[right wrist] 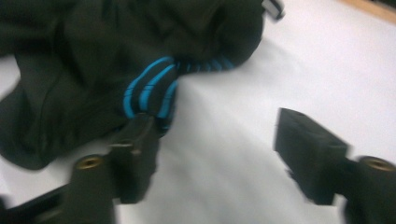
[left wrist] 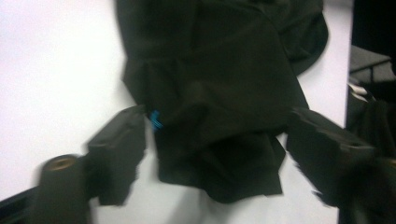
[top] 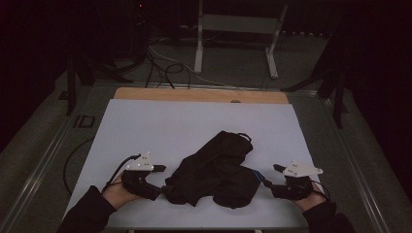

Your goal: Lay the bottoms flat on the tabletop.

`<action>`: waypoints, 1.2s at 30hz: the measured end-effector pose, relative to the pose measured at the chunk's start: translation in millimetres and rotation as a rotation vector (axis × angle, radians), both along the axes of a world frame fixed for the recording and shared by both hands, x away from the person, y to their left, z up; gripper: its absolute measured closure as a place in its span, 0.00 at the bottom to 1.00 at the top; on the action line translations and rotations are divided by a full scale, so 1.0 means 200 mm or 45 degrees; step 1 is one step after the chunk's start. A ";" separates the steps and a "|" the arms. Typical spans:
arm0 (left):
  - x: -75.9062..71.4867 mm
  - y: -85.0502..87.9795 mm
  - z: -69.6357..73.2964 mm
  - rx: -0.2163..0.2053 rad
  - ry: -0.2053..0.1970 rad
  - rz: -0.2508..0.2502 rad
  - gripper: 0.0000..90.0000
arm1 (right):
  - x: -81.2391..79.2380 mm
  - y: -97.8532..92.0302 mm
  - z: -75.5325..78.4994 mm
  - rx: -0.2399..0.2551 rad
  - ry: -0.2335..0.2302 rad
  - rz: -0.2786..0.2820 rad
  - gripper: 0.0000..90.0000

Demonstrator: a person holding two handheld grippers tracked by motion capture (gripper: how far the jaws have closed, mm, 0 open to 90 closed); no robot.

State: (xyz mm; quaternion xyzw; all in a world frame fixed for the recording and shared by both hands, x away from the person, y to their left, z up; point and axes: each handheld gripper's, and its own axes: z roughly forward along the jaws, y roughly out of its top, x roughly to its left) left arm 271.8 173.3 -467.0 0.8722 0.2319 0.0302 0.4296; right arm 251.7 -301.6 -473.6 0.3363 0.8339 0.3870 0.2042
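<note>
**benchrat:** so where's the cloth sitting?

**loosewire:** The black garment [top: 214,167] is crumpled in a heap on the white sheet [top: 160,121] covering the table, toward the near edge, roughly centered between the two hands. One edge has a cuff with blue stripes [right wrist: 152,91] poking out on the right gripper's side.

**benchrat:** and the claws?

**loosewire:** Left gripper [top: 163,187] is right at the heap's left edge, jaws spread wide in its own view, with the fabric lying between them, nothing pinched. Right gripper [top: 267,183] is at the right edge, jaws also apart; one jaw tip sits just at the striped cuff, the other over bare sheet. Both released, basically.

**benchrat:** anything else around?

**loosewire:** A strip of wooden tabletop [top: 199,95] shows past the sheet's far edge, and there's a white frame [top: 238,34] and some cables [top: 160,65] on the dark floor behind.
</note>
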 end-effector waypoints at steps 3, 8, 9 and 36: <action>0.03 0.00 0.04 -0.002 -0.025 0.020 0.17 | 0.02 0.00 0.03 0.070 0.011 -0.005 0.20; 0.10 -0.02 0.07 -0.007 -0.069 0.082 0.15 | 0.06 0.04 0.07 0.078 -0.076 -0.052 0.12; 0.11 -0.02 0.07 -0.010 -0.075 0.098 0.15 | 0.07 0.04 0.08 0.081 -0.089 -0.061 0.12; 0.46 -0.33 -0.17 0.073 0.067 0.144 0.31 | 0.31 0.28 -0.14 0.185 0.150 -0.214 0.48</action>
